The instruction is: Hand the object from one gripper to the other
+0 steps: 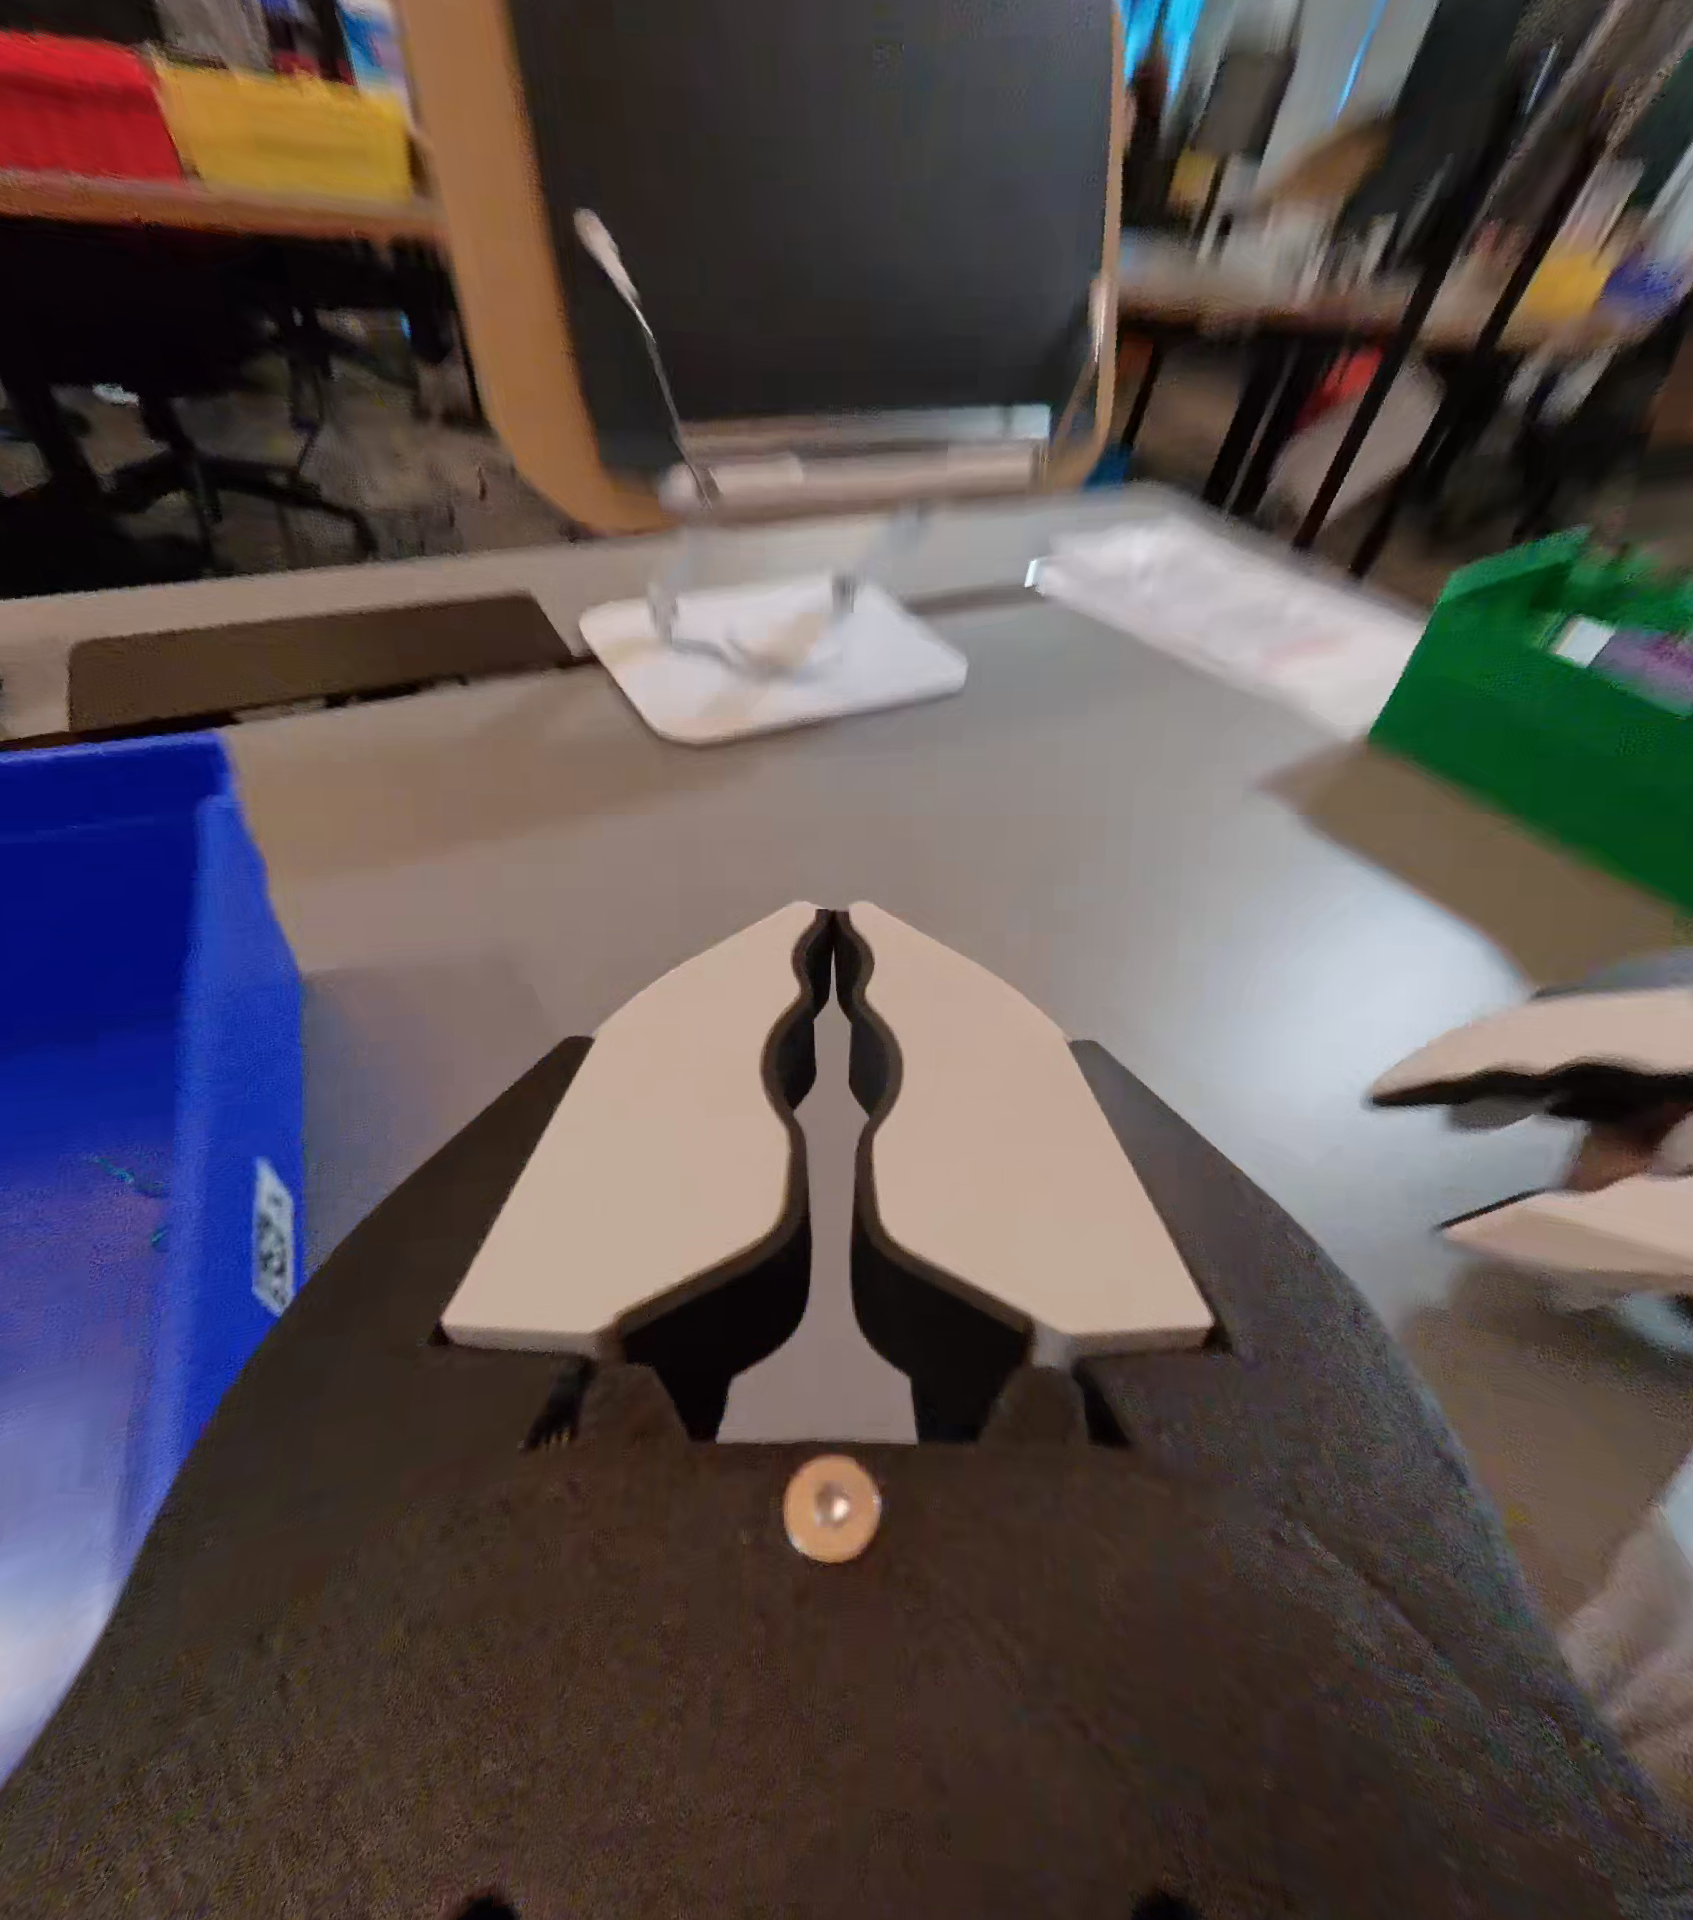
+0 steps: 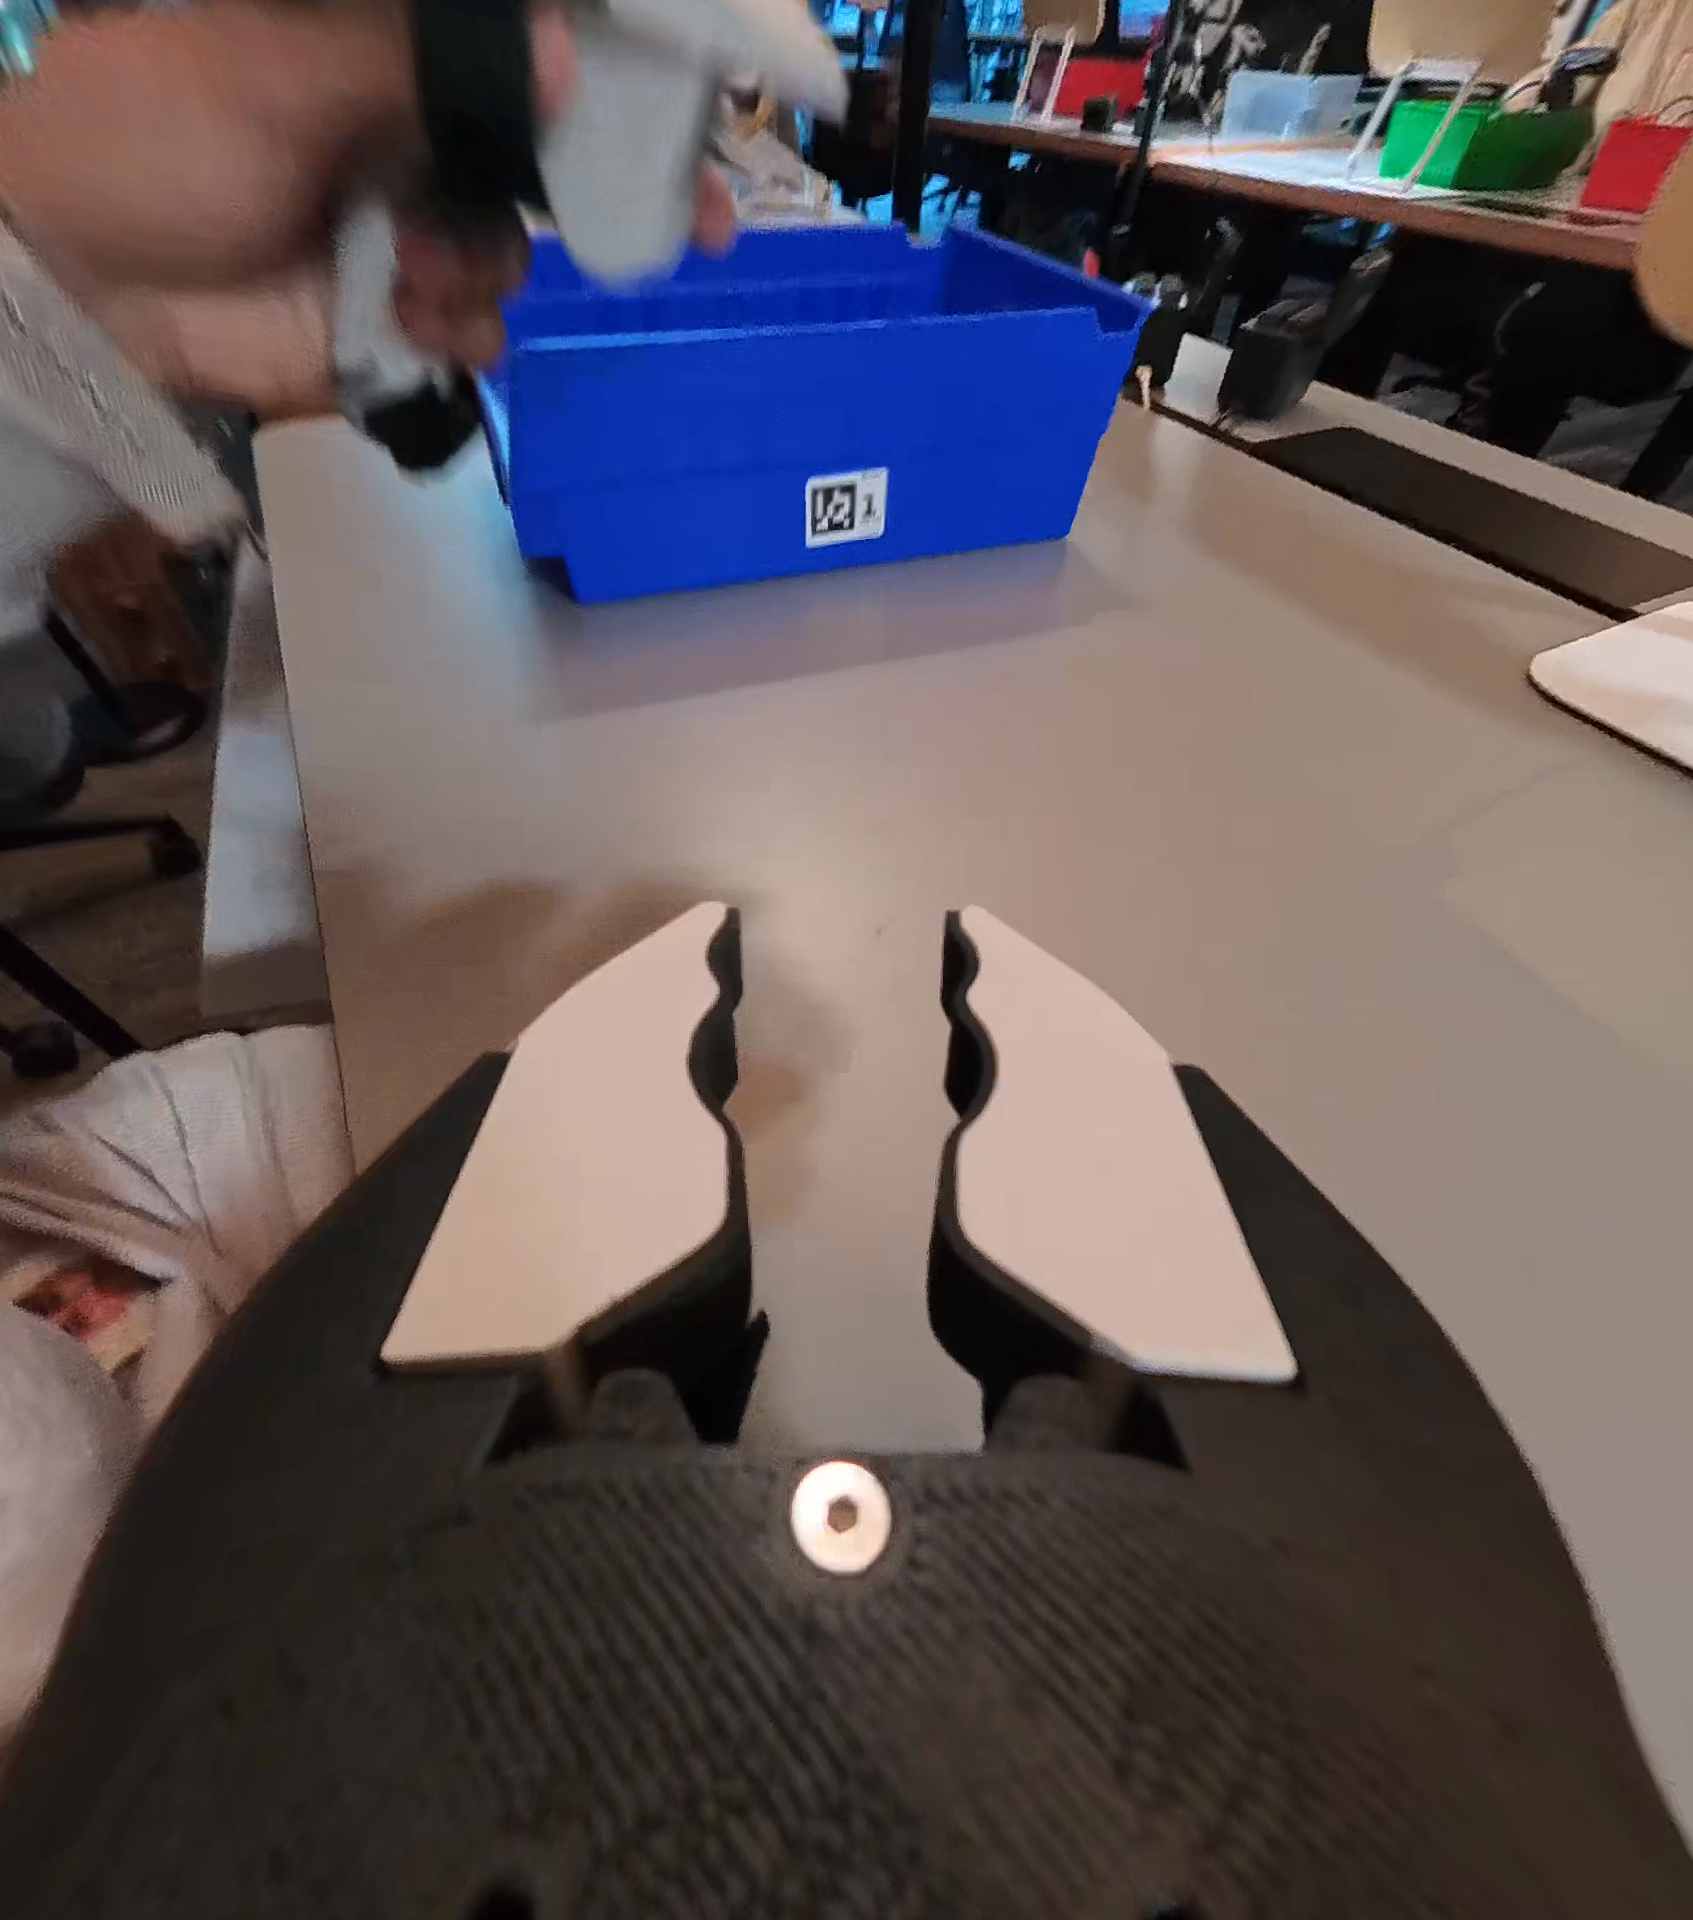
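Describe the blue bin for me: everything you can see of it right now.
The blue bin looks like moulded plastic: a rectangular open-topped tub with a stepped rim, upright on the grey table. A small white sticker sits low on its facing wall. No contents show. The left gripper, shut and empty, hangs beside it, not touching.

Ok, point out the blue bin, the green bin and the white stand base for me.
blue bin (image 2: 800, 416), right wrist view, on its front wall above the sticker.
green bin (image 1: 1590, 790), left wrist view, on its near side wall.
white stand base (image 1: 780, 665), left wrist view, on its flat top.
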Motion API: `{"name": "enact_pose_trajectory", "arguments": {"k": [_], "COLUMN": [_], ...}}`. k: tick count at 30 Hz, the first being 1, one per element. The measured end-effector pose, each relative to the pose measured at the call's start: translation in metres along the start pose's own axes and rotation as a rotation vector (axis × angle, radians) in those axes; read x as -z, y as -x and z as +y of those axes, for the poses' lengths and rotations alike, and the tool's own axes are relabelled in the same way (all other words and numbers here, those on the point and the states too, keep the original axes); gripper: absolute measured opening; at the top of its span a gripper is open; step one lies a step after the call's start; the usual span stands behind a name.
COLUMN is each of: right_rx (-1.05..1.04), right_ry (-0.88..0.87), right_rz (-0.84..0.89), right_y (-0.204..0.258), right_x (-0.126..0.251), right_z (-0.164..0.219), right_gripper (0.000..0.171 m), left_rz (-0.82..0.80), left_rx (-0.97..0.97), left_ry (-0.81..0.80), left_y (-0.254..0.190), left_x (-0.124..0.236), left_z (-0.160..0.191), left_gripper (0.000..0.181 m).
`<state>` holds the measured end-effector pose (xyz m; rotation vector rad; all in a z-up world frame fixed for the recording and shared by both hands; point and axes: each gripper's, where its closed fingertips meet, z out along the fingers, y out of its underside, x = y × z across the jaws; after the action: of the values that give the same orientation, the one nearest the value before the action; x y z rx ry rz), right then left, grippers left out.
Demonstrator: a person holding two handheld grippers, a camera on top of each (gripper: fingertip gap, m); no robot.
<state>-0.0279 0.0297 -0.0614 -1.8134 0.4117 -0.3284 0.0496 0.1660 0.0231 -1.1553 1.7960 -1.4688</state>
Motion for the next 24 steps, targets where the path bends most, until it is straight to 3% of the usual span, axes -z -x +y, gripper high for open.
{"name": "enact_pose_trajectory", "arguments": {"k": [4, 7, 14, 18, 24], "right_rx": [-0.185, -0.299, -0.216, -0.126, -0.078], "right_ry": [-0.091, -0.156, -0.125, -0.085, -0.057], "right_rz": [-0.029, -0.047, 0.000, 0.009, 0.000], "right_y": [-0.005, -0.010, -0.008, 0.002, 0.010], "right_x": [0.014, 0.023, 0.026, 0.020, 0.014], "right_z": [-0.014, -0.020, -0.013, -0.009, -0.005], "right_gripper": [0.028, 0.024, 0.036, 0.040, 0.043], "left_rz": [-0.100, -0.181, -0.139, -0.140, -0.117], "left_rx": [-0.267, -0.400, -0.495, -0.560, -0.516], "left_ry": [0.208, 0.267, 0.272, 0.356, 0.341], "left_y": [-0.037, -0.042, -0.043, -0.028, -0.035], "left_x": [-0.060, -0.082, -0.088, -0.095, -0.095], "left_z": [0.048, 0.069, 0.101, 0.124, 0.123], "left_gripper": [0.000, 0.000, 0.003, 0.015, 0.019]}}
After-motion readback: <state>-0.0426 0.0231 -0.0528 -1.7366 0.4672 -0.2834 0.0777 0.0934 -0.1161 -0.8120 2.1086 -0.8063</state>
